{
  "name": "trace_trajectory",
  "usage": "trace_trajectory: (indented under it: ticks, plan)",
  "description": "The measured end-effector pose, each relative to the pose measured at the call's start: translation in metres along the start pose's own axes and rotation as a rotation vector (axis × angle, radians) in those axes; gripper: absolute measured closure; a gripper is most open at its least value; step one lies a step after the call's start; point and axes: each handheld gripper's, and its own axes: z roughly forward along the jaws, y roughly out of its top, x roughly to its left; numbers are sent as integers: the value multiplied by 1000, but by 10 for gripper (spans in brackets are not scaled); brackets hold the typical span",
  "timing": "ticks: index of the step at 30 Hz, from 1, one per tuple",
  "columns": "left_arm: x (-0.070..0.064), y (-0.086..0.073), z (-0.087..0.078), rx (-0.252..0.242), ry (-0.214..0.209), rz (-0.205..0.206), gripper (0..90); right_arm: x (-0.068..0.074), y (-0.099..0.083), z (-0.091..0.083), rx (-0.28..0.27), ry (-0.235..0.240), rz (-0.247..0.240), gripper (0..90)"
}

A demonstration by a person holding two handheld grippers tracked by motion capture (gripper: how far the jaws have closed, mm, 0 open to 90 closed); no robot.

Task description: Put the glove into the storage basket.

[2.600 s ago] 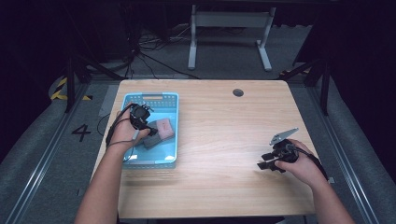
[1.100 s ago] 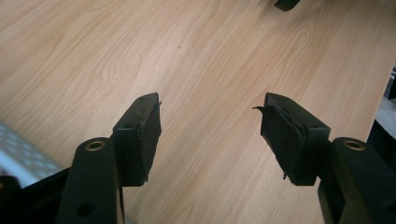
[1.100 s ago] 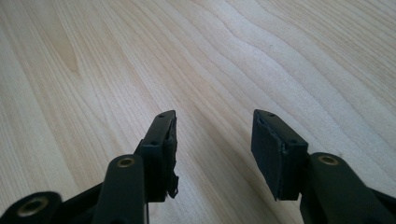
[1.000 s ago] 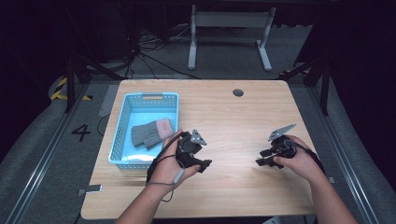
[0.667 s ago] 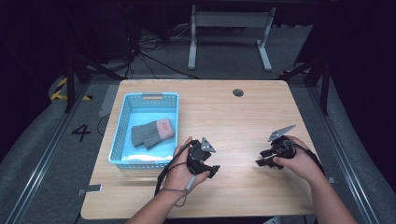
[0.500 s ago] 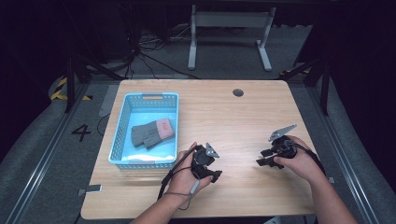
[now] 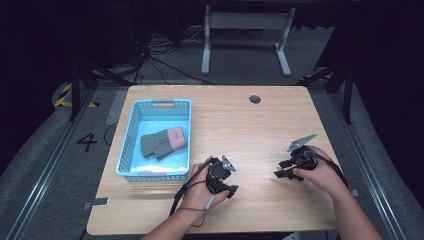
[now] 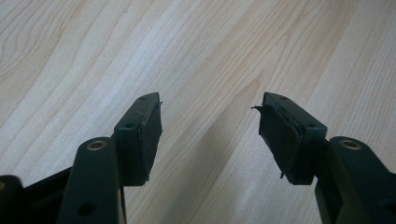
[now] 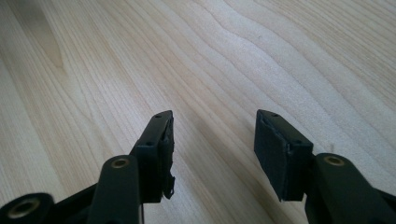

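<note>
I have the left gripper (image 7: 226,186) low over the table (image 7: 250,125) near its front edge, just right of the basket's (image 7: 131,145) near corner, jaws spread with only bare wood between them (image 8: 208,130). My right gripper (image 7: 285,172) sits well to the right of the basket, jaws likewise apart and holding nothing (image 9: 212,140). Farther back, the gloves (image 7: 162,142) lie inside the basket, grey with a pink cuff, well apart from both grippers.
</note>
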Motion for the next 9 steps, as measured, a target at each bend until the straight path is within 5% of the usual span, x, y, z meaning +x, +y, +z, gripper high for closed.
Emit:
trace_trajectory:
  ticks: [9]
  plan:
    - [-2, -1, 0, 9, 2, -1, 392, 0, 0, 0, -1, -1, 4, 483]
